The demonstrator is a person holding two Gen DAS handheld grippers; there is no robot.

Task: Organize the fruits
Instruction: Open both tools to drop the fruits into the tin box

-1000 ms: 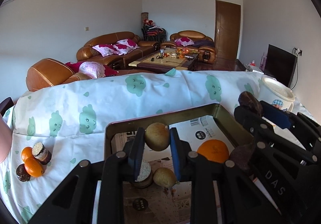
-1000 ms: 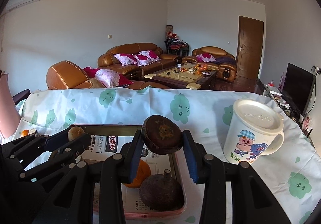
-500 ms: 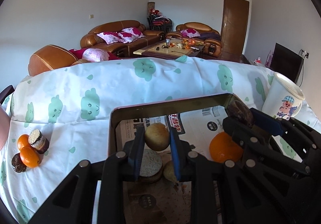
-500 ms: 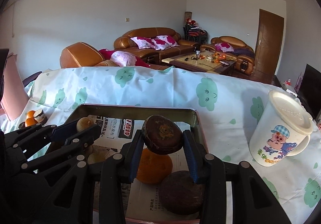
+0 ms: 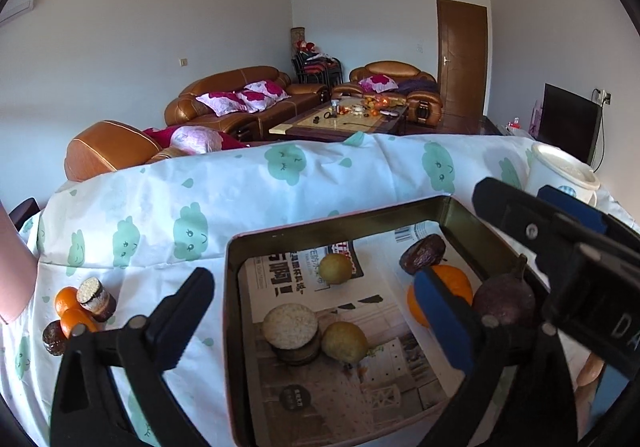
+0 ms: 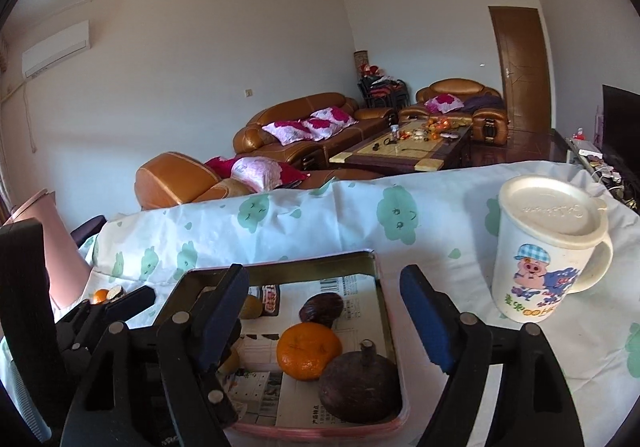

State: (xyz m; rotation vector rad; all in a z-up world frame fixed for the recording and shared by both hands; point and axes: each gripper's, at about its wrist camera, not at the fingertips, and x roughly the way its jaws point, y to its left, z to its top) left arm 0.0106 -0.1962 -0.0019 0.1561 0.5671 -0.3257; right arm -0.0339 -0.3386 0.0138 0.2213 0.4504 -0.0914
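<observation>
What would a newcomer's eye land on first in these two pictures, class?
Probably the tray in the middle of the cloud-print cloth, lined with newspaper and holding an orange, dark fruits and yellowish ones. Next, the pig mug standing lidded on the cloth right of the tray. Both grippers, left and right, hang over the tray, jaws opening with nothing pinched.

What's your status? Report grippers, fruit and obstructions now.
Left gripper and right gripper both opening, nothing between pads. Six items in the tray; small cluster on the cloth outside it. Mug stands clear beside the tray.
</observation>
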